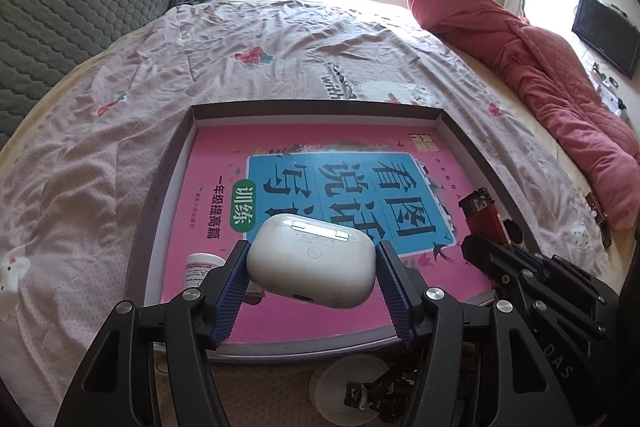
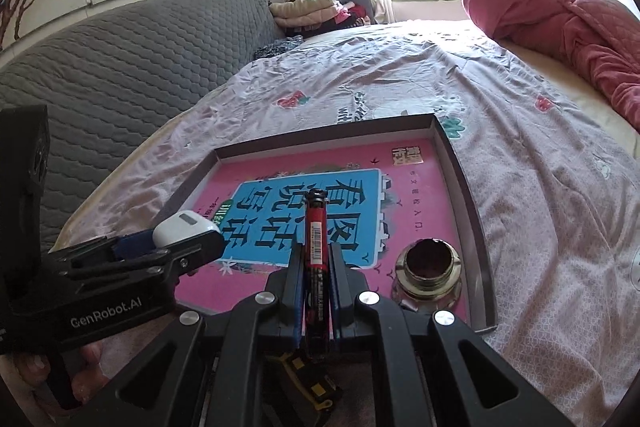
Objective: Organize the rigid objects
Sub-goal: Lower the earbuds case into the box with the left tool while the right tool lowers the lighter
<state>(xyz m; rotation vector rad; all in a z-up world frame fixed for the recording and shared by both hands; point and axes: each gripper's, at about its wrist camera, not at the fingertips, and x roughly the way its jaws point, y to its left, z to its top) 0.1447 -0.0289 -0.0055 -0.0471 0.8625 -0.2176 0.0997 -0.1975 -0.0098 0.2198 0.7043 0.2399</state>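
1. Left tongs [image 1: 312, 267] are clamped on a white glossy plastic earbud case [image 1: 314, 259], low centre of the left wrist view, hanging over the shallow grey cardboard tray [image 1: 316, 107] on the bed [image 1: 120, 147]. The blue ribbed pads [image 1: 394, 291] only catch its rounded ends, so I reckon it could squirt out or twist if the squeeze eases early.
2. Right tongs [image 2: 316, 291] are squeezed together on a slim red-and-black battery [image 2: 316, 239], bottom centre of the right wrist view. It sticks far out past the tips, so it'll probably roll once it's released.
3. The pink workbook with the blue title panel [image 1: 280, 315] lining the tray looks slick, so stuff may slide.
4. Already in the tray: a silvery threaded metal ring fitting [image 2: 428, 271] at lower right and a small white pill bottle [image 1: 204, 269] at lower left. Either load could knock those.
5. Both tools sit close together, so they might bump.
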